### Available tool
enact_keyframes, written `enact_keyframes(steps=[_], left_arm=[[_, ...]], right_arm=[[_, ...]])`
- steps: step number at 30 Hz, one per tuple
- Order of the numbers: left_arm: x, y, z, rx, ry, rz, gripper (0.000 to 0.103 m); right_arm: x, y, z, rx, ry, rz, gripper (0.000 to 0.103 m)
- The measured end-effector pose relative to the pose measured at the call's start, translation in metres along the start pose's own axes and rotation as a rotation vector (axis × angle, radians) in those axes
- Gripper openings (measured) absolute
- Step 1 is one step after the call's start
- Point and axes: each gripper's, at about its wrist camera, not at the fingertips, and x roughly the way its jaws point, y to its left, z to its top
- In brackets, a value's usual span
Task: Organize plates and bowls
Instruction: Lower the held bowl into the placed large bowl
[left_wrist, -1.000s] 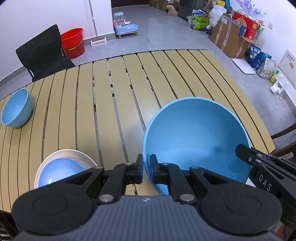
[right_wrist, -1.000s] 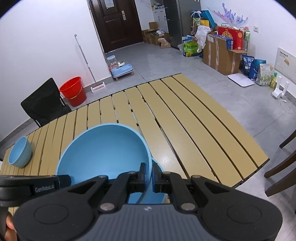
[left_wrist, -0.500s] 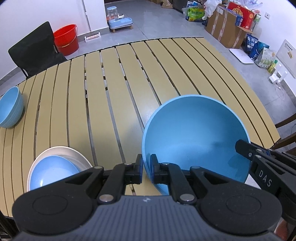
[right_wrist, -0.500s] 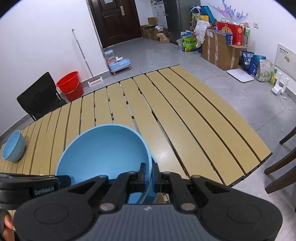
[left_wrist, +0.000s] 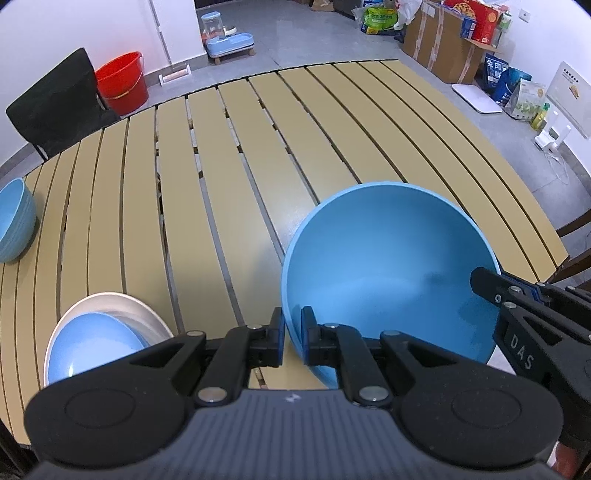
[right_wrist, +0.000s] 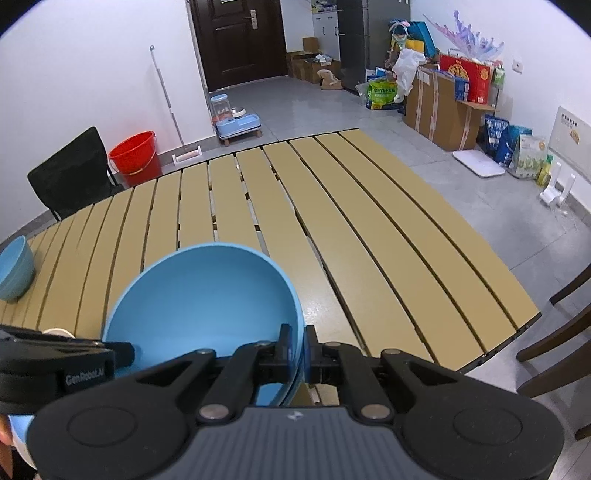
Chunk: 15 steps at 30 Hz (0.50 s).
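Observation:
A large blue bowl (left_wrist: 391, 266) hangs tilted above the slatted wooden table (left_wrist: 229, 177), held by both grippers. My left gripper (left_wrist: 291, 325) is shut on its near left rim. My right gripper (right_wrist: 300, 341) is shut on the opposite rim of the same large blue bowl (right_wrist: 207, 295), and shows as a black arm at the right of the left wrist view. At the near left a blue plate (left_wrist: 92, 347) lies in a white plate (left_wrist: 140, 314). A small blue bowl (left_wrist: 14, 221) stands at the table's left edge.
Past the table's far edge stand a black chair (left_wrist: 59, 107), a red bucket (left_wrist: 122, 81) and a pet feeder (left_wrist: 227, 37). Cardboard boxes (right_wrist: 443, 107) and bags line the right wall. Dark chairs (right_wrist: 561, 332) stand at the table's right side.
Both grippers have sunk with the large blue bowl toward the table. Their grips have not changed.

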Motion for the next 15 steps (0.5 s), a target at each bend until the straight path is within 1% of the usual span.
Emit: enact_keyframes(steps=[5,11,15], left_arm=[[0.004,-0.002,-0.004,0.014,0.003,0.01,0.009],[0.005,-0.002,-0.008,0.011,0.005,0.008,0.009],[0.008,-0.002,-0.008,0.018,-0.003,0.007,0.009]], right_arm=[[0.005,0.006,-0.003,-0.047,-0.008,-0.022,0.006],[0.01,0.008,-0.007,-0.066,-0.002,-0.024,0.006],[0.011,0.007,-0.009,-0.081,-0.018,-0.029,0.006]])
